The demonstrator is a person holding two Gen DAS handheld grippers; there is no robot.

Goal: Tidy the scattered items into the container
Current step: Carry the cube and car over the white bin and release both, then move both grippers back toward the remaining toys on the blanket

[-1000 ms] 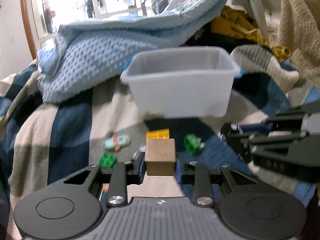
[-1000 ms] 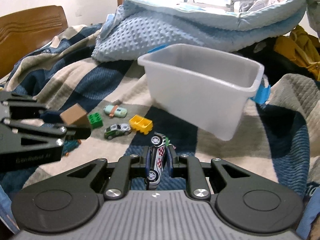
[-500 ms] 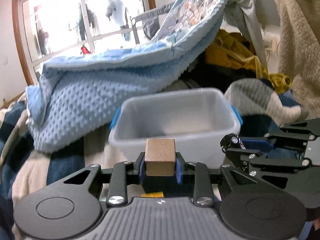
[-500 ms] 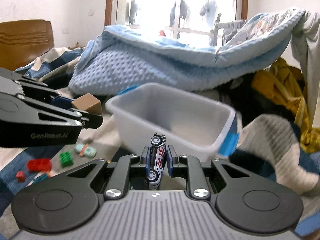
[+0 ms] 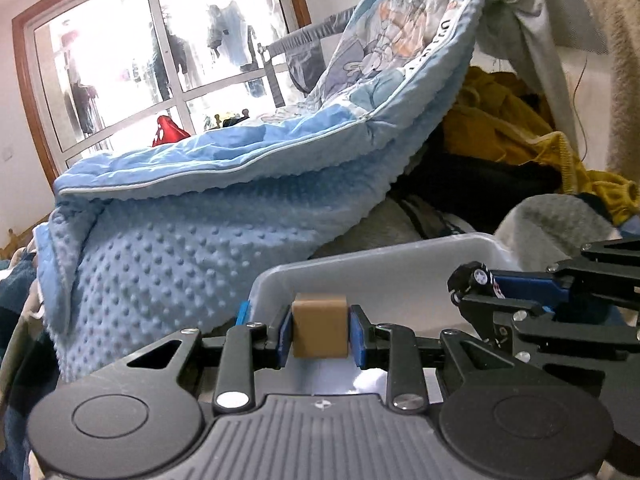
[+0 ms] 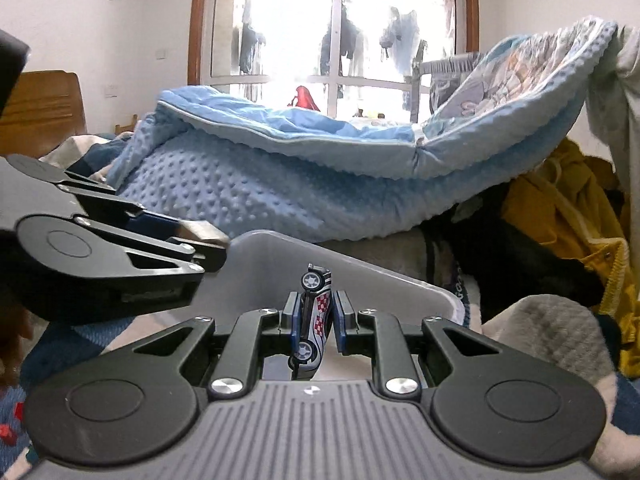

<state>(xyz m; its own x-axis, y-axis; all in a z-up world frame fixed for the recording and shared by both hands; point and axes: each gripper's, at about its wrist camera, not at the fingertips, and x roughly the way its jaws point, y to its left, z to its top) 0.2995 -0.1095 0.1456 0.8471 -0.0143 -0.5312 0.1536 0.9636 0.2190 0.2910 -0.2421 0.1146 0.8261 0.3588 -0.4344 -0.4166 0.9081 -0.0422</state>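
Daylight is blowing out the brown-framed glass window [image 6: 340,28] at 12 o'clock; fisheye edges are bending, corners darkening.

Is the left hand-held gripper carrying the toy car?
No, the left hand-held gripper is shut on a wooden block; the toy car sits in the right hand-held gripper.

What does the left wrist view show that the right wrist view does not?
Only the left wrist view shows the wooden block face-on, clamped in the left tool, and the blue latch on the container's end.

Only the right wrist view shows the toy car's red-and-white checkered side, standing on end in the right tool, plus the wooden headboard and red toy pieces at lower left.

Both show the white plastic container just ahead, the dotted blue blanket, the window and the yellow garment.
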